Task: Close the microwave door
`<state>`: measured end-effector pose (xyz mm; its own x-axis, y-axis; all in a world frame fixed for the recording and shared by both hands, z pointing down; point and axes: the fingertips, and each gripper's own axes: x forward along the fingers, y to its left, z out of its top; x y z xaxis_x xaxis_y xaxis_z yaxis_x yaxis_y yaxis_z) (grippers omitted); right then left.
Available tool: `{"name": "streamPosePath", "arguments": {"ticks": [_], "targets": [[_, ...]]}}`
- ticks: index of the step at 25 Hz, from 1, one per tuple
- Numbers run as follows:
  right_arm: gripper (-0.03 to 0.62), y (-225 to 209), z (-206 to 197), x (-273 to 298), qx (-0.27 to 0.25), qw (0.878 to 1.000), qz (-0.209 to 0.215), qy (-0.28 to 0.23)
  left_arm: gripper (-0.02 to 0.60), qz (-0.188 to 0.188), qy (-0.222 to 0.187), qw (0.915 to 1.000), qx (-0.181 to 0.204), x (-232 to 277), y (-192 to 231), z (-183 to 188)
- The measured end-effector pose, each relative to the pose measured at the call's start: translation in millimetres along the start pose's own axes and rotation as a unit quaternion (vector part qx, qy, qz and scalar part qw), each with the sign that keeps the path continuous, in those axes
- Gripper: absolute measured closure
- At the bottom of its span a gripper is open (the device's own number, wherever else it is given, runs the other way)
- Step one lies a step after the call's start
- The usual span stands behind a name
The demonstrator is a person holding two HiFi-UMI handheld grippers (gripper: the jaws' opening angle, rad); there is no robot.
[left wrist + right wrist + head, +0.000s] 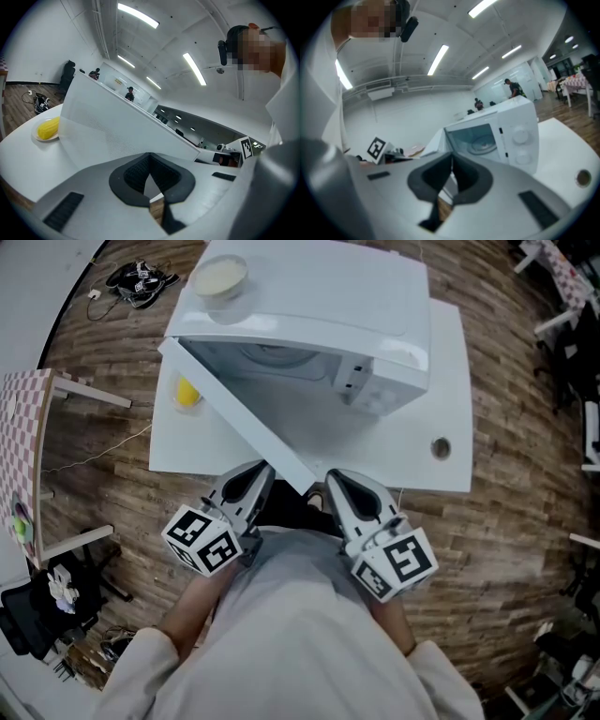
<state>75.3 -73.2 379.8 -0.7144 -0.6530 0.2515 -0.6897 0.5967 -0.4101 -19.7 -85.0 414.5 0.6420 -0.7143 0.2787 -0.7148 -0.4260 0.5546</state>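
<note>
I log on my rig:
- Left pale grey plastic gripper, with black textured pads.
- Right pale grey plastic gripper, matching.
- White cube with black square markers, one at each tong's rear.
- Cream long sleeves behind the cubes.
- Pale grey shirt between the sleeves.

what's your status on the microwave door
Left gripper and right gripper both shut, empty, at table edge. Microwave door wide open. Plate of yellow food outside door, off its closing path.

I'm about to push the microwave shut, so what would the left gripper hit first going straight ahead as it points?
Most likely the outer face of the open microwave door, which stands right ahead of the shut left gripper; how near is unclear.
</note>
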Motion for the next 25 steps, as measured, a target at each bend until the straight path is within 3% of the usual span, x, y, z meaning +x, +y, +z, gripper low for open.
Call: {"name": "streamPosePath", "arguments": {"ticks": [25], "targets": [[0.571,-17,2,0,0.014,1.0,-0.018,-0.005,0.569,-0.017,0.011,0.9997,-0.011,26,-4,2]]}}
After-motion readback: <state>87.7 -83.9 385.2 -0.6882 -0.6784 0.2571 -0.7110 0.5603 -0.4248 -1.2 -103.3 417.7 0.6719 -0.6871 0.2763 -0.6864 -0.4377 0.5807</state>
